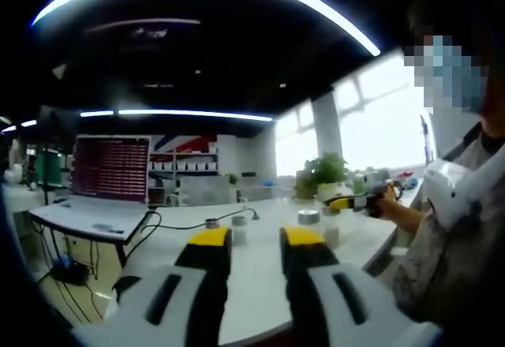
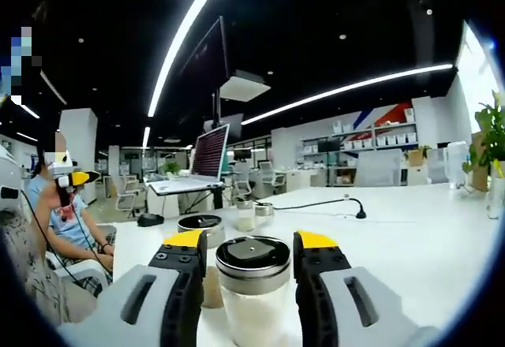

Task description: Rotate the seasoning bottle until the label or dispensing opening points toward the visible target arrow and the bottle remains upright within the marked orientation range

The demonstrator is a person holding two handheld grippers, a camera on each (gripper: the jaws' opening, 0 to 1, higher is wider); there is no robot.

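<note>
While the right gripper [image 2: 251,256] brackets the seasoning bottle [image 2: 254,284], unclosed
Rigid, likely slippery glass; grasp below the cap. Left gripper [image 1: 256,240] released.

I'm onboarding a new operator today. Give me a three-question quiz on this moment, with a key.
1. True or false: the right gripper has its fingers on either side of the seasoning bottle.
2. What colour are the tips of the left gripper? A) yellow B) red C) green
3. Fill in: the bottle stands ____ on the white table.

Key: 1 true. 2 A. 3 upright.
</note>
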